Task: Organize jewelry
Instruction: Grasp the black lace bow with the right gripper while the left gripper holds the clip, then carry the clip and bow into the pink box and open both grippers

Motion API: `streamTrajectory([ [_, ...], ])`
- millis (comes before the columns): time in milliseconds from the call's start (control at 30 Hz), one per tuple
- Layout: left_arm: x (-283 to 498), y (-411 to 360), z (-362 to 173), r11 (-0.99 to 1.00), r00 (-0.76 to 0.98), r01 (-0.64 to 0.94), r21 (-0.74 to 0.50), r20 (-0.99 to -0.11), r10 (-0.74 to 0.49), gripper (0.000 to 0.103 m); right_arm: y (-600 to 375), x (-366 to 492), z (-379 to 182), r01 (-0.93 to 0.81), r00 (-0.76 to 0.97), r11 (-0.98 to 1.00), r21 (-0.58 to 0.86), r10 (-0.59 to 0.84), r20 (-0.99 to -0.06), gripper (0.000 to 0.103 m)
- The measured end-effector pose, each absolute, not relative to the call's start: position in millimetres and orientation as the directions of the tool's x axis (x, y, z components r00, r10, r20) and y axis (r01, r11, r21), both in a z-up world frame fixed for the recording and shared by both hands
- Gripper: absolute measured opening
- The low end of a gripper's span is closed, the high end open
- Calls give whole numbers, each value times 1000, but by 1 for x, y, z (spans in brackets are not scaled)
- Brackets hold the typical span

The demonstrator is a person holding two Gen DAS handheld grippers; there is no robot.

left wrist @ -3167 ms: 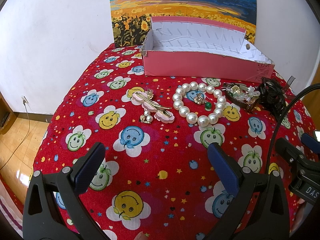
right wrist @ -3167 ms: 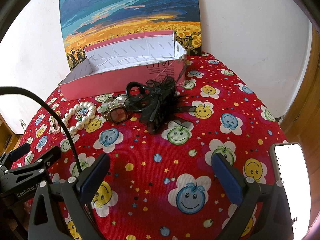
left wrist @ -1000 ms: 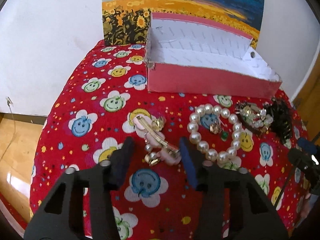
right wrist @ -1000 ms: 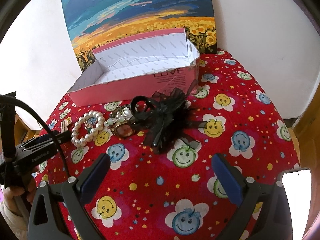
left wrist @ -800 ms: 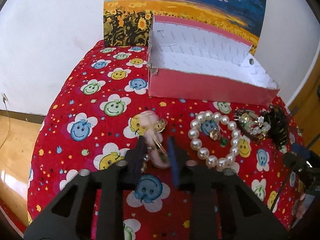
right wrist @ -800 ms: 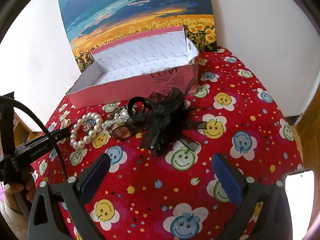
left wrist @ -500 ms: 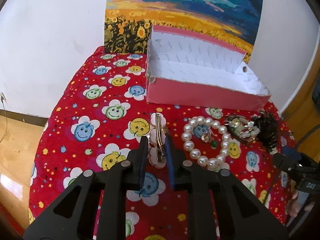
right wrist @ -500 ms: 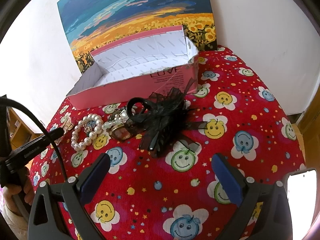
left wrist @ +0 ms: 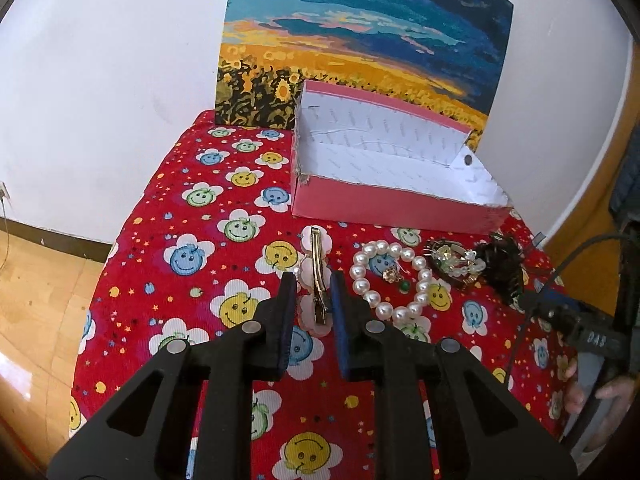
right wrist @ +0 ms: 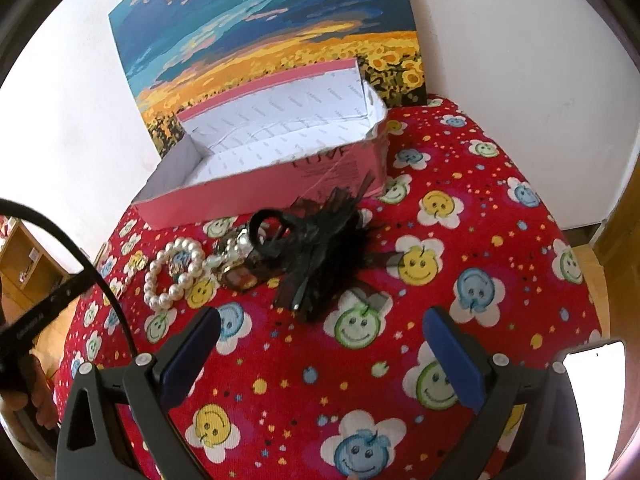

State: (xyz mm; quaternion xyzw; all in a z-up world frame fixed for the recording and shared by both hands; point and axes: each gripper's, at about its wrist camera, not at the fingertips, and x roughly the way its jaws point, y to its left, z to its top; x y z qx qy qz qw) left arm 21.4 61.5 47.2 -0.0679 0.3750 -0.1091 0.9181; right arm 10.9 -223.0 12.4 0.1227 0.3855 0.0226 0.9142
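Left hand-held gripper (left wrist: 313, 296) pinching pink hair clip (left wrist: 316, 276) by near end, above red worktop (left wrist: 180, 300). Right hand-held gripper (right wrist: 320, 344) spread, idle. Advice: keep pinch firm, carry clip level over near wall of pink box (left wrist: 396, 206), release low inside.

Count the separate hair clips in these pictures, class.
2: a pink hair clip held in the left gripper, and a black bow clip lying right of the pearl bracelet. Others may be hidden.
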Motion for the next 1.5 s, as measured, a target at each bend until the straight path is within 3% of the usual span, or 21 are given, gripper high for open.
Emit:
streamTrajectory([
  [300, 20, 67, 41, 963, 684, 150, -222, -680, -263, 15, -222, 40, 14, 57, 692, 977, 205, 110, -713, 103],
  [500, 22, 71, 40, 963, 685, 146, -225, -679, -262, 15, -226, 61, 8, 77, 677, 943, 323, 188, -712, 102],
  [633, 22, 72, 41, 962, 687, 148, -228, -677, -266, 15, -227, 72, 3, 105, 666, 930, 352, 197, -720, 96],
  [833, 22, 70, 41, 961, 685, 154, -230, -676, -272, 15, -229, 75, 4, 112, 673, 920, 376, 208, -710, 70],
  [1067, 18, 64, 49, 960, 697, 172, -219, -661, -276, 15, -230, 67, 16, 91, 686, 920, 381, 220, -694, 57],
  [1500, 34, 43, 71, 953, 711, 227, -199, -635, -302, 15, -234, 51, 38, 46, 715, 929, 366, 225, -661, 57],
])
